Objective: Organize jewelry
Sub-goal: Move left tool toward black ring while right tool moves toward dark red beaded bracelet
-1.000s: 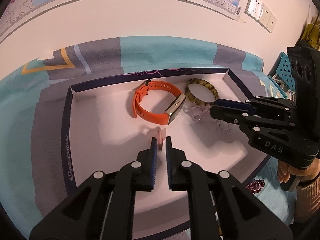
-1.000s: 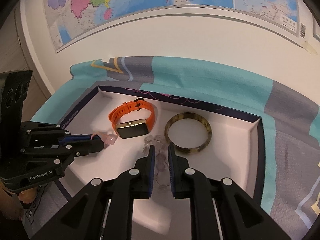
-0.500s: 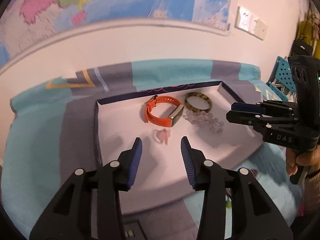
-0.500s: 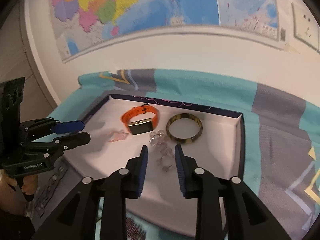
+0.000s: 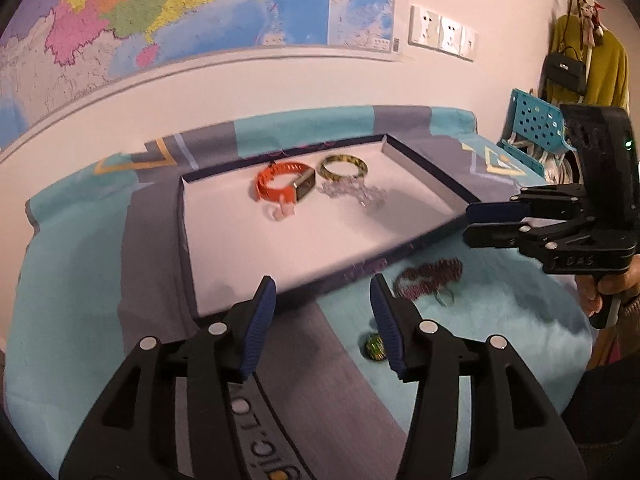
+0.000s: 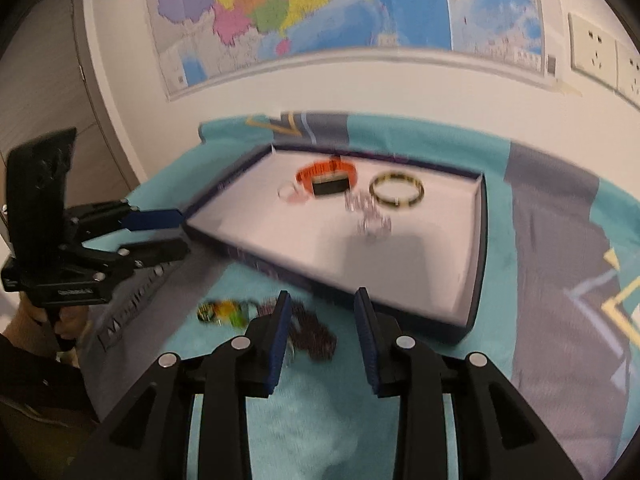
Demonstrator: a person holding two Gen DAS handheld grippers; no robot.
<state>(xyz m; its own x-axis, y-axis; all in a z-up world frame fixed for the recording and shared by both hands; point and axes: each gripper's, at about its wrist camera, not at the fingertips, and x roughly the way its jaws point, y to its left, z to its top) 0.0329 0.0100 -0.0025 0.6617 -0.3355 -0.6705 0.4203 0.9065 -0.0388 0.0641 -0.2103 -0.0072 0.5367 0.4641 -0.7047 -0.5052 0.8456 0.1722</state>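
Blue-padded left gripper [image 5: 323, 312]: jaws opening, standing apart, nothing between them. It is tilted down over the teal-and-grey cloth [image 5: 80, 280], short of the tray's near rim. Right gripper [image 6: 320, 328]: jaws parted to a moderate gap, empty, angled down over the cloth just outside the tray's near corner. In the left wrist view it shows side-on at the right edge, held by a hand [image 5: 608, 292] on its grip.

Nearest the grippers, on the cloth outside the tray: dark red beaded strand [image 5: 428, 276], small green-yellow piece [image 5: 374, 346]; both blurred in the right wrist view.

White-lined tray [image 5: 424, 168] lies flat beyond. At its far side sit an orange watch [image 5: 280, 186], a pale pink ring-like piece [image 5: 280, 211] just before it, a clear bead bracelet [image 5: 354, 192] and a yellow-dark bangle [image 5: 343, 167].

Wall behind: map [image 5: 180, 12], sockets [image 5: 442, 36].
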